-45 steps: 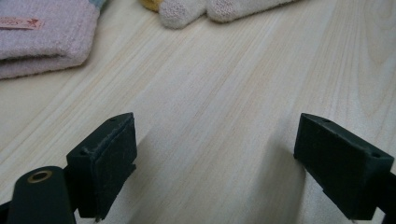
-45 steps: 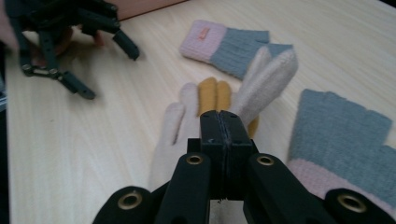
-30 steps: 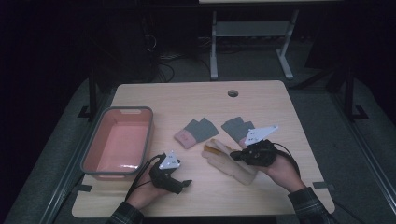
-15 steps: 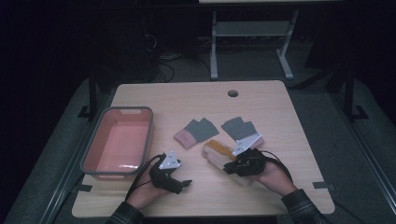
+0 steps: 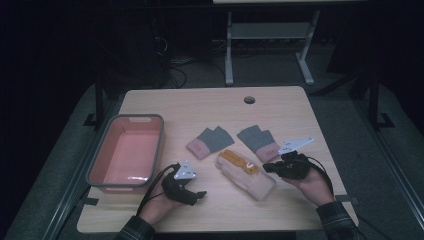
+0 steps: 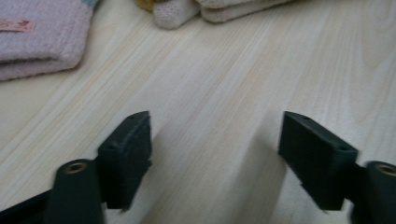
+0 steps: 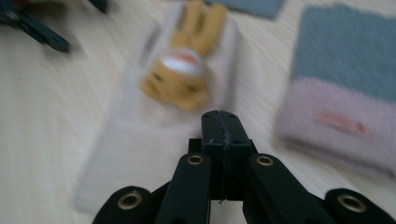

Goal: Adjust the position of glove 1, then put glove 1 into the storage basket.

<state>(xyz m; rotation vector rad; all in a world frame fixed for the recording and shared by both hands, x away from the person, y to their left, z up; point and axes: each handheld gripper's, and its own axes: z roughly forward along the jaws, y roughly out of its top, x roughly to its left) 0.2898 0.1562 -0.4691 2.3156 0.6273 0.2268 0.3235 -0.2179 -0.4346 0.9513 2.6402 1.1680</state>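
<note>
On the table (image 5: 210,107): three gloves (image 5: 245,172), one pink bin (image 5: 127,152), two grippers (image 5: 270,169).

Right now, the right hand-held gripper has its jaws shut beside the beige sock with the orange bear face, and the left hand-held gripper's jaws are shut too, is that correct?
Not quite: the left hand-held gripper is open. The left gripper view shows its two black jaws wide apart over the bare wooden table. The rest holds: the right hand-held gripper has its jaws shut beside the beige sock with the orange bear face.

A light wooden desk (image 5: 215,107) is seen carrying a pink tub (image 5: 127,152) at left, two grey-and-pink socks (image 5: 207,141) (image 5: 258,140) mid-desk, and a cream sock (image 5: 247,175) just below them.
</note>
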